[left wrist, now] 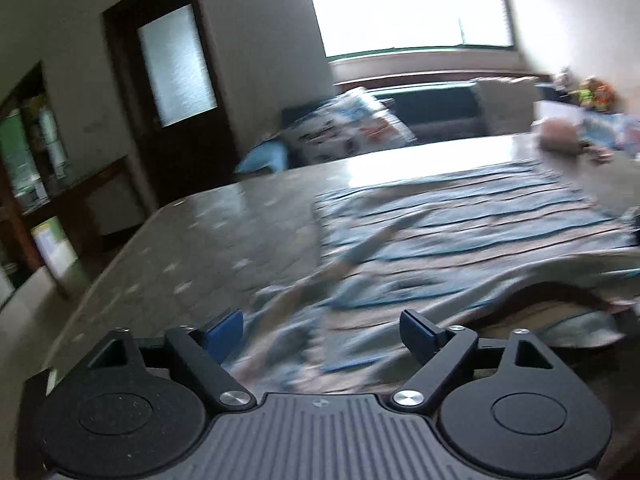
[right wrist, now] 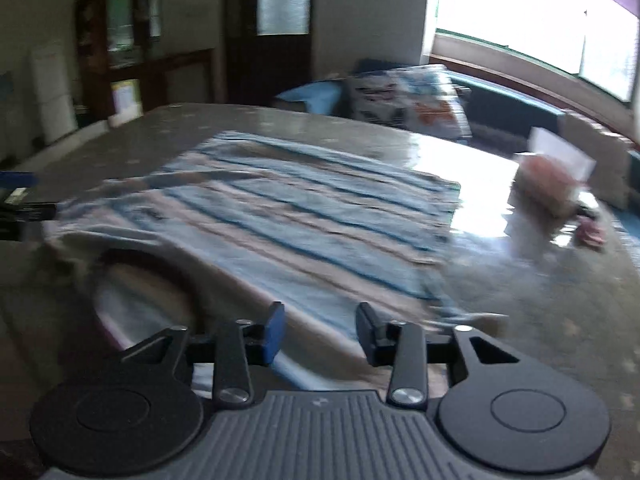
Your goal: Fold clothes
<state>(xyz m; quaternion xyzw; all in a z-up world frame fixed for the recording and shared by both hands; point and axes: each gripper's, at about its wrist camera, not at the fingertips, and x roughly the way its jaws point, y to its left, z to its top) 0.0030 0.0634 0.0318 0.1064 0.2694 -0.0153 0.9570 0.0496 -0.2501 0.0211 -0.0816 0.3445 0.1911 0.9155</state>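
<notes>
The table [left wrist: 208, 240], grey w/ pale flecks and shiny, carries a blue-and-beige striped shirt [left wrist: 460, 232] spread mostly flat, collar end nearest the person, hem toward the window [left wrist: 408, 4]. Both views are smeared w/ blur, so fine detail is lost. On the left side, the left tool [left wrist: 322, 330] hangs low over the shirt's near left part, approx. the shoulder/sleeve area, where the cloth is rumpled; its blue pads [left wrist: 224, 330] stand wide apart w/ fabric under the gap but nothing pinched. Middle: the neck opening [right wrist: 152, 276] gapes dark at the near edge, stripes run across the body beyond it. On the right side, the right tool [right wrist: 320, 336] sits over the near right part of the shirt, pads partly apart, narrower than the left, and no cloth clamped that I can see. Further right, a pinkish blurred object [right wrist: 548, 180] sits on the table, apart from the shirt. My read: early in the fold, shirt laid out, neither side gripped yet. Next move prob. needs each tool to drop onto a near corner or shoulder, pinch one layer cleanly, then lift and carry it over evenly so the stripes don't skew.
</notes>
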